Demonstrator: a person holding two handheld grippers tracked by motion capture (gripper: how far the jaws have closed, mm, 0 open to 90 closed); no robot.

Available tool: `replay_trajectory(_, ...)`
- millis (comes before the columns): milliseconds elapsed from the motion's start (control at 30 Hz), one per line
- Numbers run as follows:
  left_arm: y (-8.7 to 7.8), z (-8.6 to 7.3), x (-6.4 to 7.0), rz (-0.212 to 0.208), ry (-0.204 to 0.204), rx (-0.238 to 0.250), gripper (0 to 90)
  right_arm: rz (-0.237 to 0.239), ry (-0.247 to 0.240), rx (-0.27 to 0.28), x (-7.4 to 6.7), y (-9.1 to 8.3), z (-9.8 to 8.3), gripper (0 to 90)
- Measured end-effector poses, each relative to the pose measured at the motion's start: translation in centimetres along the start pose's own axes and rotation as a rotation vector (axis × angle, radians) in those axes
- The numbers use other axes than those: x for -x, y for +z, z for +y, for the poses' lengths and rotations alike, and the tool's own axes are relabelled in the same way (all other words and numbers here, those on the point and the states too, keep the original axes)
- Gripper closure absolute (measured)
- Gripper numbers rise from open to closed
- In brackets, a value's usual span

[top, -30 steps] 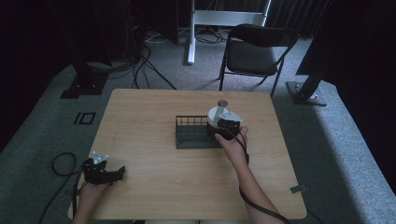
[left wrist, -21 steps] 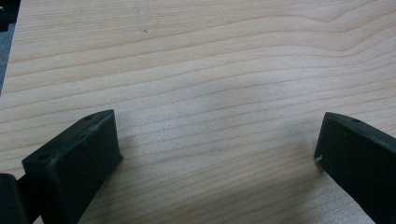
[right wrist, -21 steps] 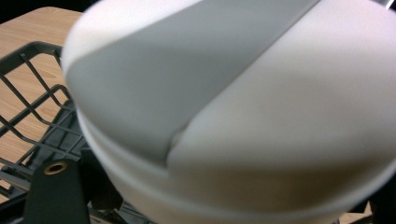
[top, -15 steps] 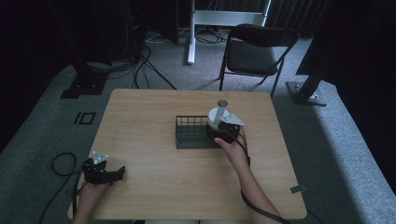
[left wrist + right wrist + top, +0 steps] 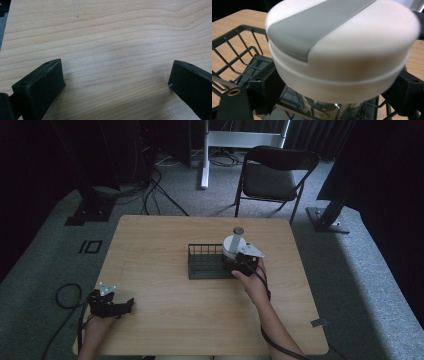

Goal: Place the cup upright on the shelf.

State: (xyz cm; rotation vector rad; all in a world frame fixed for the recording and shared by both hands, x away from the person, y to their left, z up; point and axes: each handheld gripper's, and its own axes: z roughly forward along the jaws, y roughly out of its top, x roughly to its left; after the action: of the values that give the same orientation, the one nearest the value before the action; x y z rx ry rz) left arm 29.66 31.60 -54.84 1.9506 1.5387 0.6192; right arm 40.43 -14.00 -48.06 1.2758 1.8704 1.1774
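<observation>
the right gripper (image 5: 239,262) sits at the right end of the dark wire basket (image 5: 205,268) near the middle of the wooden table (image 5: 165,240), the forearm reaching up from the near edge and angled slightly left. its jaws are clamped on a container with a white lid (image 5: 342,47) crossed by a grey band, gripping just under the lid; the clear body (image 5: 329,107) hangs over the basket's grid. in the high view the container (image 5: 234,245) stands upright at the basket's right end. the left gripper (image 5: 120,307) lies low at the near left corner of the table, hand behind it, jaws spread wide over bare wood, holding nothing.
</observation>
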Motion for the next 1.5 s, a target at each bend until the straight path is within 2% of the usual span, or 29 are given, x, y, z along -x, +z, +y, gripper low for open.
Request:
replay_trajectory(400, 0.0, 0.0, 0.0, 0.0, 0.0, 0.0, 0.2, -0.01, -0.008, 0.008, 0.4, -1.1, -0.4, 12.9)
replay_trajectory(467, 0.0, 0.0, 0.0, 0.0, 0.0, 0.0, 0.2, -0.007, 0.006, 0.014, 0.4, -1.3, -0.5, 12.9)
replay_trajectory(1233, 0.0, 0.0, 0.0, 0.0, 0.0, 0.0, 0.2, 0.004, 0.001, 0.054, 1.4, -4.3, -1.7, 12.9)
replay_trajectory(1500, 0.0, 0.0, 0.0, 0.0, 0.0, 0.0, 0.2, -0.001, -0.006, 0.052, 2.1, -5.2, -2.7, 12.9)
